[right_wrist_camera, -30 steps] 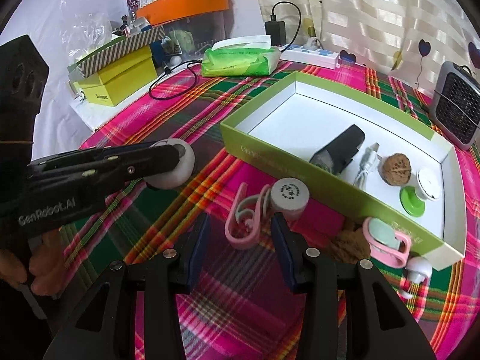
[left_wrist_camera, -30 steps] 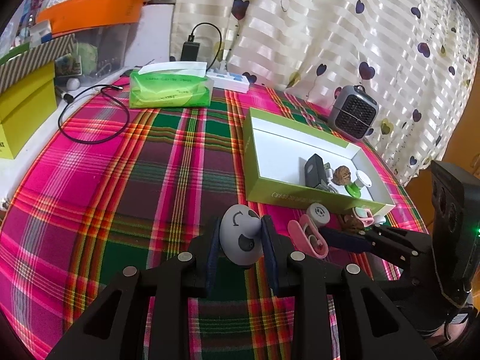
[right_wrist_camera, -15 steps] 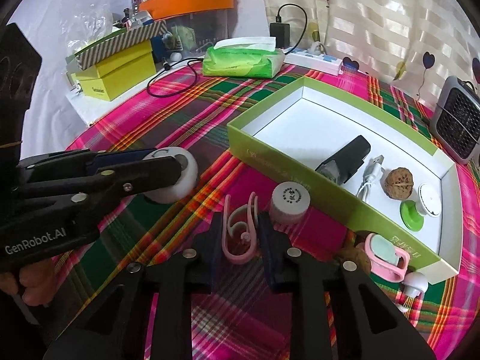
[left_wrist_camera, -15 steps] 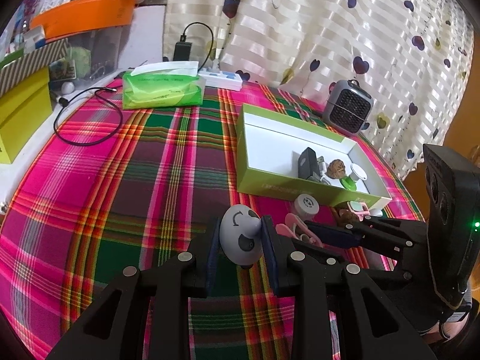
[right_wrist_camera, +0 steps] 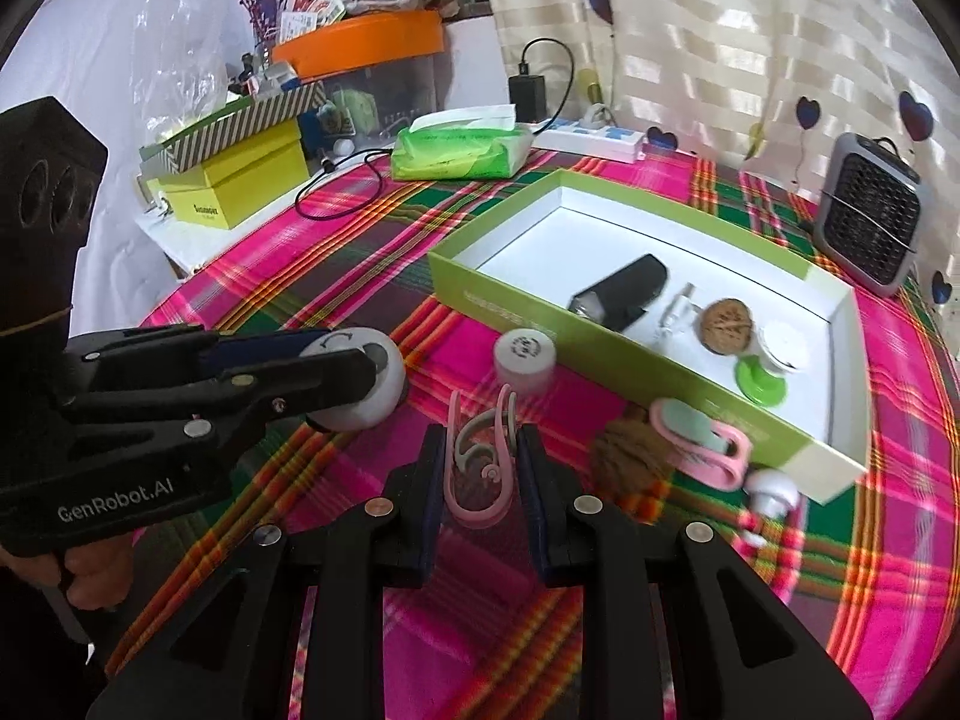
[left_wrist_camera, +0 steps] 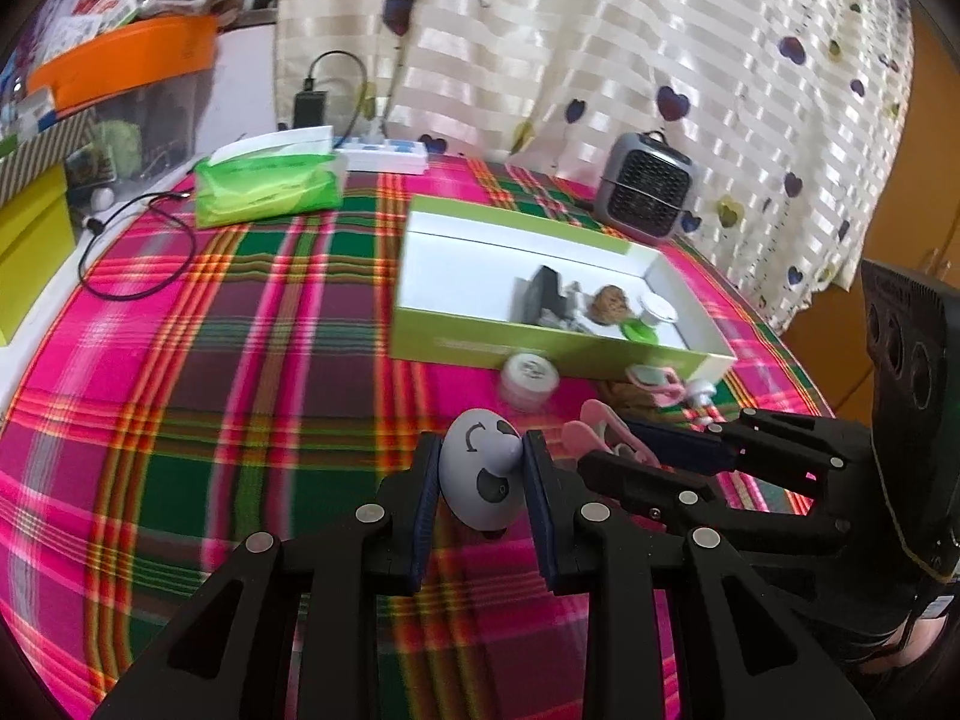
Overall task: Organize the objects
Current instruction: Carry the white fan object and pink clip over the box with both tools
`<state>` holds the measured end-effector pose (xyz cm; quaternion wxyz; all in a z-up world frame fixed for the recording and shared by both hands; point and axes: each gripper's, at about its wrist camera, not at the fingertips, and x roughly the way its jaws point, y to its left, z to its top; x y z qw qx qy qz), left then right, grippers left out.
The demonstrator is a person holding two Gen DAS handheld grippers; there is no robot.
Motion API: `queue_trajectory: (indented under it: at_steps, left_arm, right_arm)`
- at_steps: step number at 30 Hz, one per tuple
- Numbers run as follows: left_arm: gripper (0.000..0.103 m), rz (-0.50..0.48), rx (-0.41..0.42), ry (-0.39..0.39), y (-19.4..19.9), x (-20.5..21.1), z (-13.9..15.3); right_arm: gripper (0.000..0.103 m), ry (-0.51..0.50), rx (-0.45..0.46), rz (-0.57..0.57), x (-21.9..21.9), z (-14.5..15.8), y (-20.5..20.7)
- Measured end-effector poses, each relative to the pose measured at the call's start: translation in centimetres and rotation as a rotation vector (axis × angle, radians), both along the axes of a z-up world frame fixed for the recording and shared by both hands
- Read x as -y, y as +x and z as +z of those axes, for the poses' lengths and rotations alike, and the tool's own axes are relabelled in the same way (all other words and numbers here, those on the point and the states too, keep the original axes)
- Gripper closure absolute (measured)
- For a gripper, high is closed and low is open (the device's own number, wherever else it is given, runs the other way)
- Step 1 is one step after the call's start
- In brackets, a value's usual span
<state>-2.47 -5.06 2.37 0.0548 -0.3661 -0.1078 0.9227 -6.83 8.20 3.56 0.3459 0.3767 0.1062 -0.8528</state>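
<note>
plaid-clothed table (right_wrist_camera: 372, 252) with green box (right_wrist_camera: 498, 294), tissue pack (right_wrist_camera: 462, 150), white cap (right_wrist_camera: 524, 357), walnut (right_wrist_camera: 627, 459), small fan (right_wrist_camera: 873, 222)

Right tool (right_wrist_camera: 480, 474) now clamped on the pink clip (right_wrist_camera: 480, 462), jaws wide either side of it a second ago, since closed in. Clip lifted off the plaid desk (right_wrist_camera: 840, 570). Green box (left_wrist_camera: 540, 348) smaller and farther off in the left wrist view than before.

Woven plaid tablecloth (right_wrist_camera: 336, 276), matt cardboard box (right_wrist_camera: 516, 300), smooth plastic clip (right_wrist_camera: 480, 468), sheeny curtain (left_wrist_camera: 600, 60)
</note>
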Motion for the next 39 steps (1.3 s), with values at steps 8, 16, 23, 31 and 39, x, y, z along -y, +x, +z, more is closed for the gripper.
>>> queue_trajectory:
  at_steps: [8,16,23,31,39]
  left_arm:
    - [0.078,-0.046,-0.014,-0.03,0.2,-2.8,0.9]
    - [0.078,-0.081,-0.037,-0.063,-0.2,-4.8,2.0]
    - [0.078,-0.104,-0.053,-0.086,-0.7,-6.0,2.6]
    - [0.078,-0.112,-0.067,-0.101,-1.3,-6.5,3.0]
    - [0.078,-0.115,-0.068,-0.102,-1.5,-6.6,3.0]
  right_arm:
    - [0.079,-0.034,-0.022,-0.039,-2.6,0.8,0.6]
    - [0.079,-0.056,-0.048,-0.069,-4.3,1.7,0.8]
    - [0.079,-0.065,-0.069,-0.088,-5.2,2.3,0.8]
    - [0.079,-0.07,-0.082,-0.096,-5.6,2.7,0.7]
    - [0.079,-0.07,-0.086,-0.101,-5.8,2.7,0.5]
